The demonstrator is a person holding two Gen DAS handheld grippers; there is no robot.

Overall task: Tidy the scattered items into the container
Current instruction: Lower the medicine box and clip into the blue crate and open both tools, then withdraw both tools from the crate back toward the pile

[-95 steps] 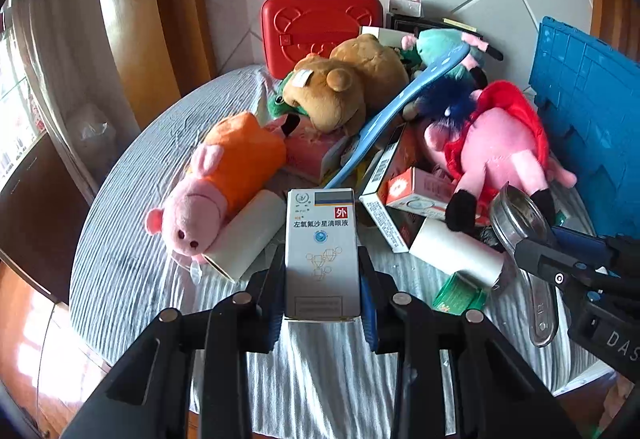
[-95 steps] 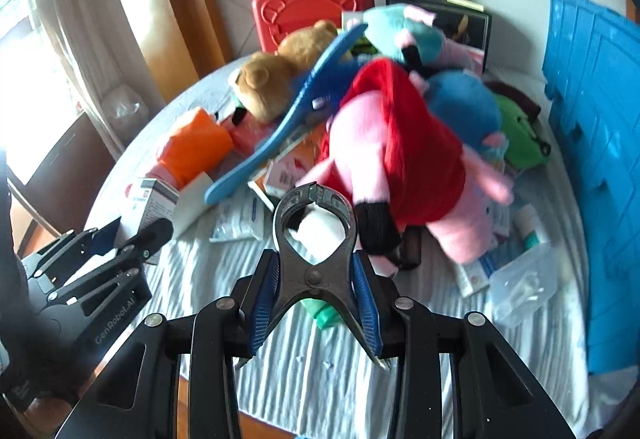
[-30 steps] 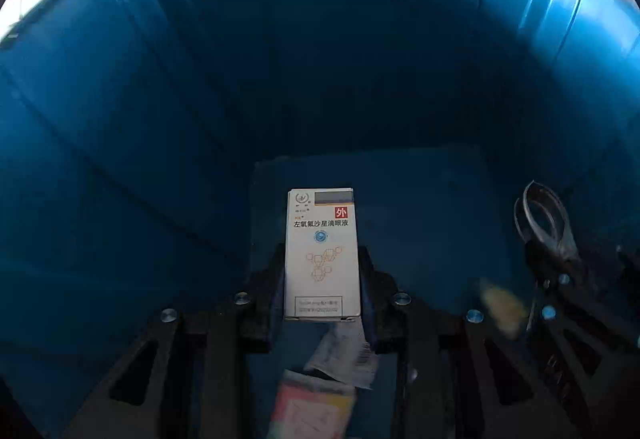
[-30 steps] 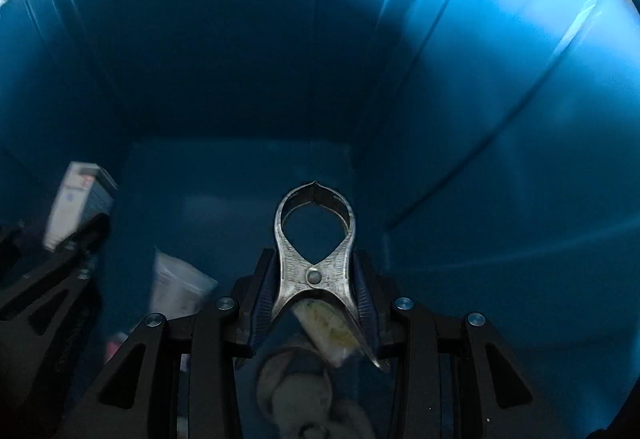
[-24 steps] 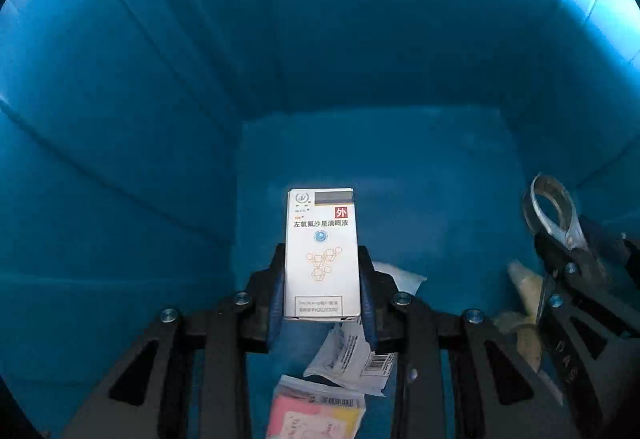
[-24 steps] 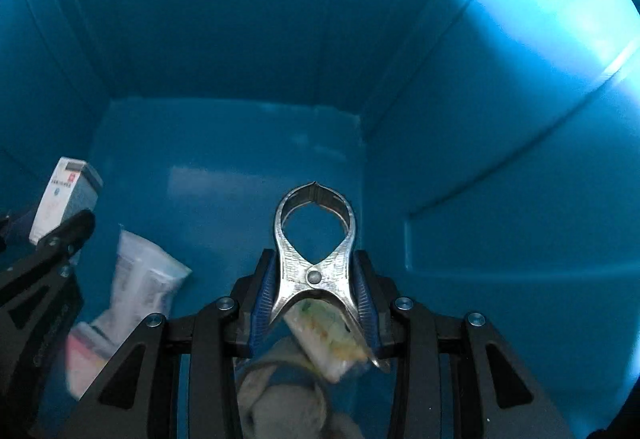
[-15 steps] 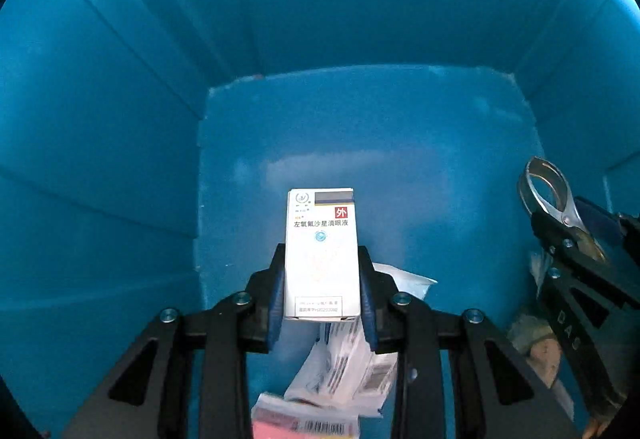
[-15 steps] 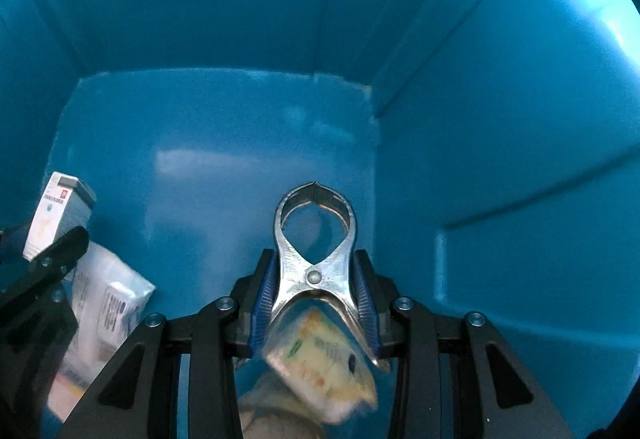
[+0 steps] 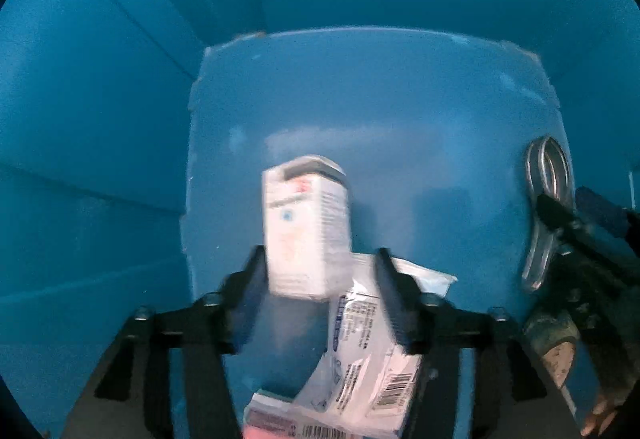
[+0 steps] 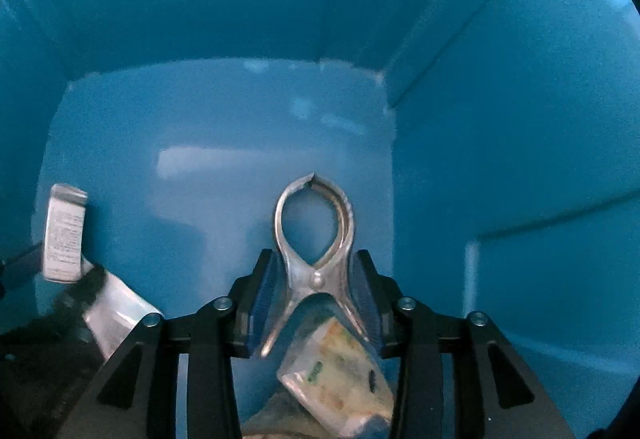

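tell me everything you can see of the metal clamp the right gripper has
The metal clamp is a shiny silver spring clip: two curved arms form an oval loop with tips meeting at the top, a rivet below, and two splayed handles. It stands upright between the right gripper's blue-padded fingers, which squeeze its waist. It hangs inside the blue bin, above a crumpled packet, touching neither. The left view shows it edge-on.

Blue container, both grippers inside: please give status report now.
Left gripper opening, white box slipping free. Right gripper shut on metal clip. Blue container floor ahead bare; packets below.
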